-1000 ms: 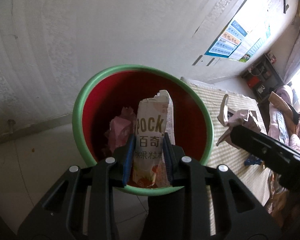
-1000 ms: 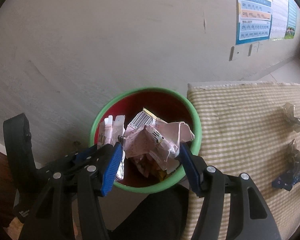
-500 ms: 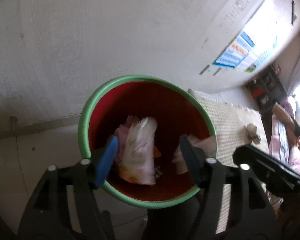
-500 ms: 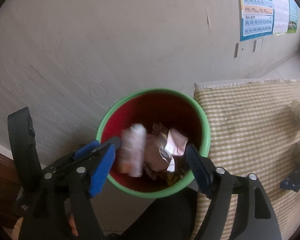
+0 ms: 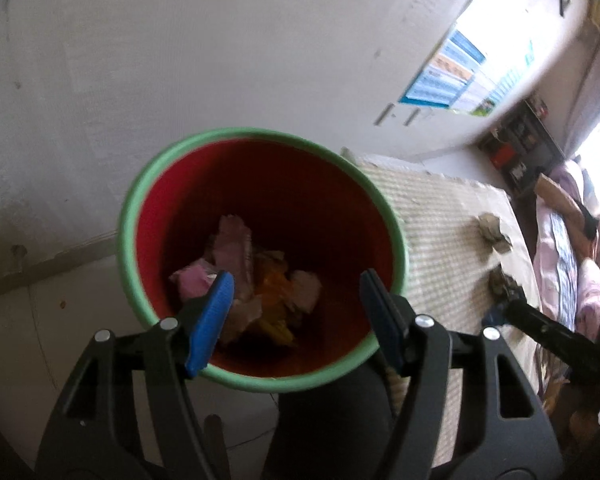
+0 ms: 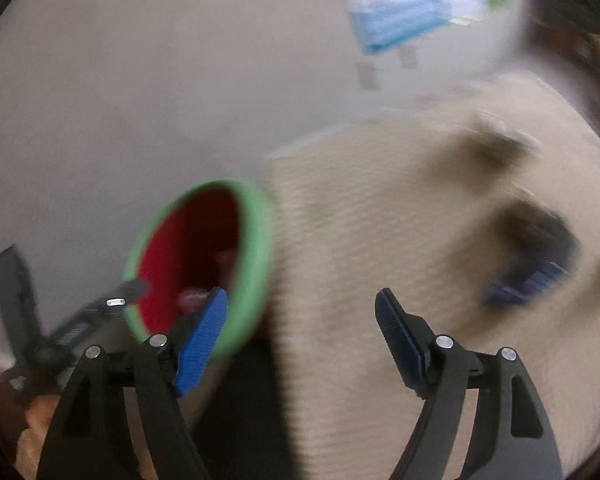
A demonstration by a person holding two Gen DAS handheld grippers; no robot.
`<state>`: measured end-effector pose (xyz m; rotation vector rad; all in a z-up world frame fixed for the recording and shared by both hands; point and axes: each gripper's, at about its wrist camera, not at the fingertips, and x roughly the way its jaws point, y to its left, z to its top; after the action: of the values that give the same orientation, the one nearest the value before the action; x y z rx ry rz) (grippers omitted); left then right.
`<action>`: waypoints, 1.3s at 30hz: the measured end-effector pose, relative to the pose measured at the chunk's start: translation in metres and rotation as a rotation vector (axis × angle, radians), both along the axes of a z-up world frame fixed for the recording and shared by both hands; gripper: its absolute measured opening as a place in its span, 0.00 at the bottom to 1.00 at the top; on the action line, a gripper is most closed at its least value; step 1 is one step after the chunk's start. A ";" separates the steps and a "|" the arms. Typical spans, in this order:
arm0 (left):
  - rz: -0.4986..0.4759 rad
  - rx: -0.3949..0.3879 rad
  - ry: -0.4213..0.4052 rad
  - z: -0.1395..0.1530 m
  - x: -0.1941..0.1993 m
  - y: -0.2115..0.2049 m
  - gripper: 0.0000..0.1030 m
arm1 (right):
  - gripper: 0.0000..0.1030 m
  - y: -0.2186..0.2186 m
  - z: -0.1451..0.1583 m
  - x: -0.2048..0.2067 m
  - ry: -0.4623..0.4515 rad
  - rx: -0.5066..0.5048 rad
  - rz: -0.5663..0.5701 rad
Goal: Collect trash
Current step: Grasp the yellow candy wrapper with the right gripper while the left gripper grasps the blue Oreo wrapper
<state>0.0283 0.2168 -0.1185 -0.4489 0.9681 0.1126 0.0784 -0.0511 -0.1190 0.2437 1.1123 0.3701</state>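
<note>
A red bin with a green rim (image 5: 204,148) stands by the wall; it also shows in the blurred right wrist view (image 6: 256,248). Crumpled pink and orange wrappers (image 5: 236,248) lie inside it. My left gripper (image 5: 296,316) is open and empty above the bin's mouth. My right gripper (image 6: 300,328) is open and empty, over the checked mat (image 6: 364,240) to the right of the bin. Two crumpled wrappers (image 5: 492,232) (image 5: 504,286) lie on the mat; in the right wrist view they show as a pale smear (image 6: 496,140) and a dark blue one (image 6: 536,256).
A white wall (image 5: 180,40) rises behind the bin, with a blue poster (image 5: 444,76) on it. The checked mat (image 5: 440,216) spreads to the right of the bin. Shelves and bedding (image 5: 560,240) are at the far right.
My left gripper opened and dropped the Pocky wrapper into the bin. The crumpled pink paper fell from my right gripper into the bin, and that gripper has swung right toward the mat.
</note>
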 end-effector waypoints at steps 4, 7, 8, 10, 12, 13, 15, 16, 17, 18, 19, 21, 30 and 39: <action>-0.035 0.002 0.024 -0.004 0.005 -0.020 0.61 | 0.72 -0.093 -0.005 -0.005 -0.023 -0.089 -0.213; -0.073 0.008 0.035 -0.005 0.010 -0.038 0.61 | 0.72 -0.152 -0.008 0.001 -0.028 -0.138 -0.370; -0.089 0.012 0.034 -0.004 0.012 -0.045 0.61 | 0.73 -0.172 -0.011 0.004 -0.028 -0.160 -0.426; -0.123 0.021 0.029 0.000 0.014 -0.059 0.61 | 0.74 -0.207 -0.022 0.014 0.004 -0.188 -0.522; -0.157 0.033 0.022 0.005 0.014 -0.072 0.61 | 0.74 -0.229 -0.036 0.023 0.042 -0.185 -0.570; -0.168 0.039 0.020 0.006 0.015 -0.077 0.62 | 0.74 -0.237 -0.043 0.028 0.056 -0.188 -0.583; -0.187 0.051 0.019 0.009 0.014 -0.087 0.63 | 0.74 -0.244 -0.054 0.036 0.080 -0.207 -0.586; -0.197 0.055 0.021 0.009 0.014 -0.092 0.63 | 0.74 -0.247 -0.059 0.039 0.094 -0.211 -0.582; -0.207 0.057 0.026 0.010 0.014 -0.097 0.63 | 0.74 -0.248 -0.063 0.042 0.101 -0.208 -0.579; -0.217 0.059 0.029 0.010 0.015 -0.102 0.63 | 0.73 -0.251 -0.067 0.044 0.108 -0.193 -0.574; -0.225 0.060 0.030 0.010 0.016 -0.106 0.63 | 0.71 -0.254 -0.069 0.043 0.108 -0.179 -0.571; -0.260 0.066 0.028 0.013 0.018 -0.121 0.63 | 0.59 -0.258 -0.070 0.041 0.100 -0.147 -0.557; -0.486 0.077 -0.039 0.021 0.046 -0.221 0.63 | 0.51 -0.224 -0.034 -0.025 -0.003 -0.121 -0.425; -0.706 0.167 0.025 -0.026 0.100 -0.329 0.63 | 0.52 -0.210 -0.033 -0.095 0.041 -0.056 -0.428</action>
<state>0.1287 -0.1121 -0.1443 0.0634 1.0824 -0.4371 -0.0169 -0.2611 -0.1521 0.4314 1.0770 -0.0471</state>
